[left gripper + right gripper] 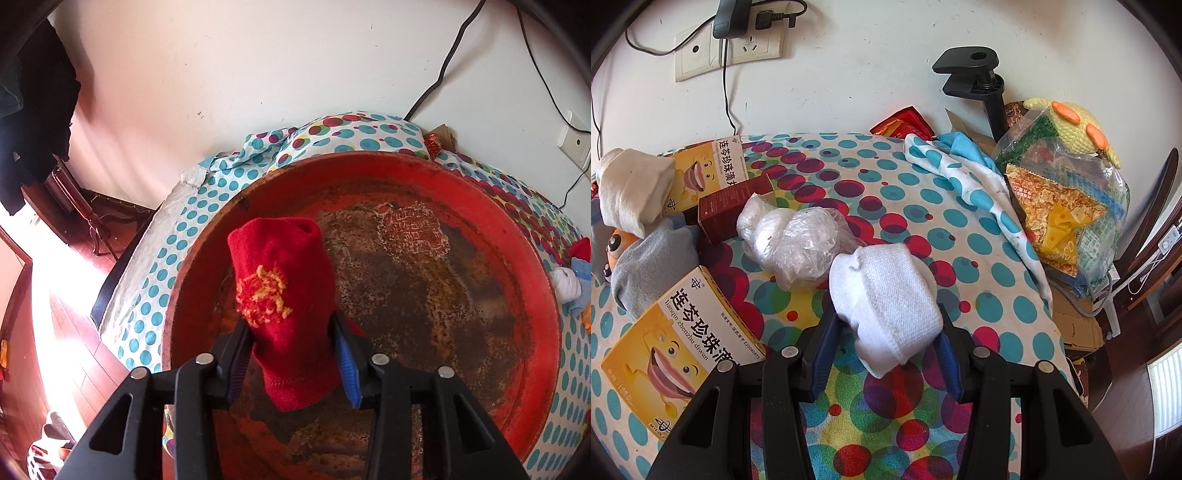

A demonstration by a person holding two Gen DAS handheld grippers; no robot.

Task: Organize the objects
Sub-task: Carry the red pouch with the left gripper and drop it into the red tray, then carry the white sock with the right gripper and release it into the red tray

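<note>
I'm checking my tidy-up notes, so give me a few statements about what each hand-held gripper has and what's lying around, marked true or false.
1. A red sock sits between the left hand-held gripper's fingers. True.
2. It hangs over a blue bucket. False: over a worn red tray.
3. The right hand-held gripper holds a rolled white sock. True.
4. The cloth under it is plain white. False: it has coloured dots.
5. A yellow box lies near the right hand-held gripper. True.
</note>
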